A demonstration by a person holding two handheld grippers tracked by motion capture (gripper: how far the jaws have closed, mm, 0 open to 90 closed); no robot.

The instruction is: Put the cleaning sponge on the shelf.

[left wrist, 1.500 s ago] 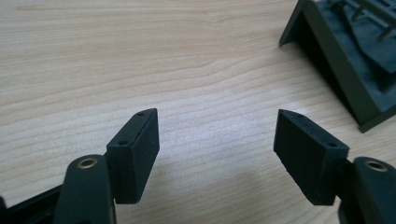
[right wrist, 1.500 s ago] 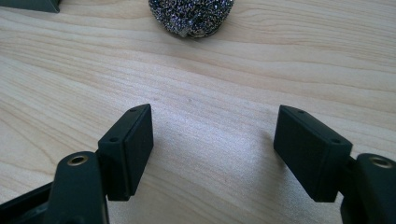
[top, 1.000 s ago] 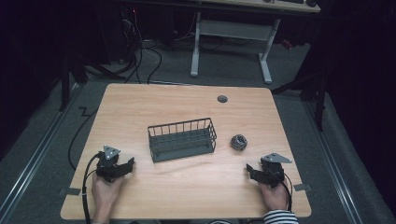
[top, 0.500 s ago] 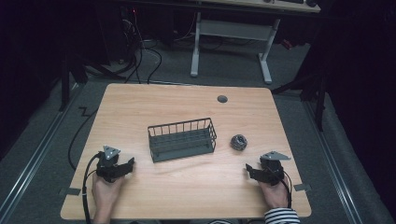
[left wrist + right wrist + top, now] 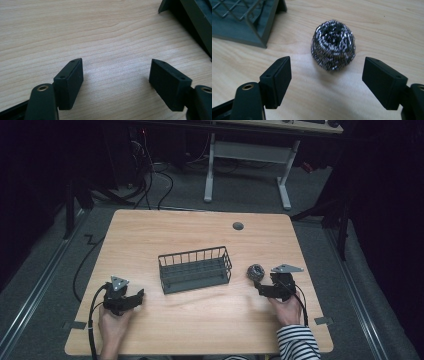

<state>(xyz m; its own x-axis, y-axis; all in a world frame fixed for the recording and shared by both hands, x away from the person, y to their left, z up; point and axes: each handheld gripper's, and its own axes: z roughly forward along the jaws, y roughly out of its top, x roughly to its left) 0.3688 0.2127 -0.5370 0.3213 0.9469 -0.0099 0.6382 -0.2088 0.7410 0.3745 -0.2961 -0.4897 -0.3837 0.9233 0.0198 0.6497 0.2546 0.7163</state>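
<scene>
Comparing with a second ago, we see the right gripper [image 5: 262, 287] moved forward to the steel scrubber [image 5: 256, 271] beside the basket [image 5: 195, 269]; jaws wide, probably before grasping. Left gripper [image 5: 131, 299] rests, jaws wide, on the bench [image 5: 200, 330].

Your right claw [image 5: 265, 286] has moved forward across the counter [image 5: 200, 325] since a second ago, and now sits just short of the steel wool ball [image 5: 256, 271], jaws spread wide with the ball ahead of the gap. Your right hand [image 5: 286, 309] came forward with it.
</scene>
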